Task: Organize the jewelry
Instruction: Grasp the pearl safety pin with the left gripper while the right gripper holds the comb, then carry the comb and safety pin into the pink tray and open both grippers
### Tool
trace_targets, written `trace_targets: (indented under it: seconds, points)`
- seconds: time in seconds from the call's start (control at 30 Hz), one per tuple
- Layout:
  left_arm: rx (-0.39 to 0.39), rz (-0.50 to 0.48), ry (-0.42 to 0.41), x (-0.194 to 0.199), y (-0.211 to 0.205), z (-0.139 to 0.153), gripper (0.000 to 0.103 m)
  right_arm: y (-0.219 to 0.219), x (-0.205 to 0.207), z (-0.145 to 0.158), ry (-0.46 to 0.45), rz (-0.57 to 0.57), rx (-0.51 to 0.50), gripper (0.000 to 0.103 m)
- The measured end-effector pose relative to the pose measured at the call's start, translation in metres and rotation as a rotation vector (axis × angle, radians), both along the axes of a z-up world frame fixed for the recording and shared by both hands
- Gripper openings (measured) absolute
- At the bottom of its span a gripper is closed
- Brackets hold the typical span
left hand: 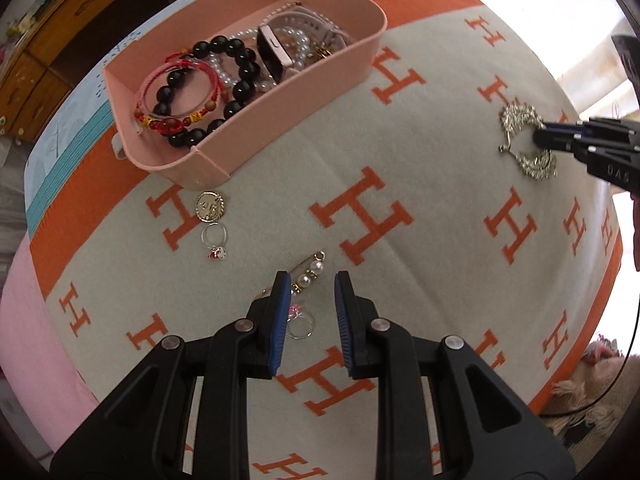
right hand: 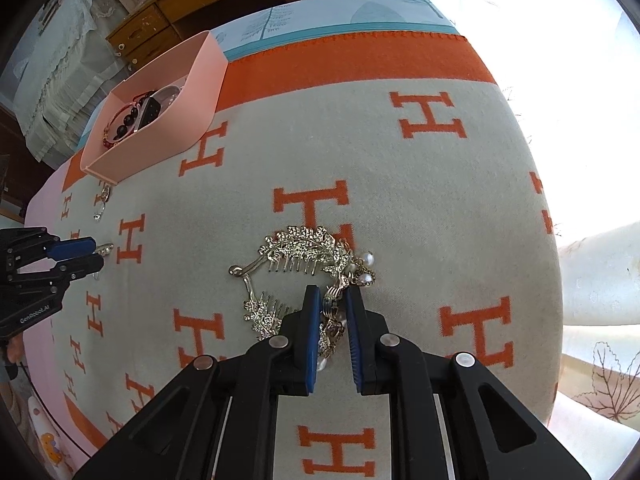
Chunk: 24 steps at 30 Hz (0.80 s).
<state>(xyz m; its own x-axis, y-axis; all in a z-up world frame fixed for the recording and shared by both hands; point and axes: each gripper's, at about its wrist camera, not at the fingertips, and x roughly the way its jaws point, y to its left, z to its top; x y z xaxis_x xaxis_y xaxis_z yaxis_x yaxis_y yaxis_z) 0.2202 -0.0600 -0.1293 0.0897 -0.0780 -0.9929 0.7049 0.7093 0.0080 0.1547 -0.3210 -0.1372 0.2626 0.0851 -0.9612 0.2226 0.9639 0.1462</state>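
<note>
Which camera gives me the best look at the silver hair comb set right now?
The right wrist view: the silver hair comb set lies close, teeth and pearl drops clear, partly between the right gripper pads. The left wrist view shows it small, far right, beside that gripper.

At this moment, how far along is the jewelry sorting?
Done: bracelets, pearls and a watch lie in the pink box. In hand: the right gripper is shut on the rhinestone hair comb set. The left gripper hovers open over the pearl pin. Left on the blanket: gold coin brooch and two rings.
</note>
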Motion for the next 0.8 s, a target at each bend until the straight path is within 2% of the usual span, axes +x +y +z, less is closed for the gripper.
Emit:
trace_targets:
  seconds: [0.2,0.4,0.53,0.6,0.67,0.8]
  points:
    - [0.05,-0.061,0.0,0.005,-0.009,-0.011,0.02,-0.001,-0.001,0.0,-0.006,-0.005,0.009,0.013]
    - [0.044,-0.071,0.066,0.015,-0.015,-0.016,0.019,-0.004,-0.003,0.001,-0.01,-0.014,0.025,0.014]
    - [0.013,0.019,0.123,0.033,-0.01,-0.018,0.017,-0.005,-0.003,0.0,-0.016,-0.021,0.043,0.014]
    - [0.015,0.065,0.118,0.042,-0.001,-0.018,0.005,-0.007,-0.004,0.0,-0.019,-0.026,0.051,0.014]
    - [-0.017,0.129,0.127,0.049,0.007,-0.016,0.005,-0.006,-0.004,0.0,-0.02,-0.027,0.054,0.013]
    - [-0.084,0.212,0.083,0.054,0.024,-0.001,0.005,-0.007,-0.004,0.0,-0.016,-0.031,0.057,0.011]
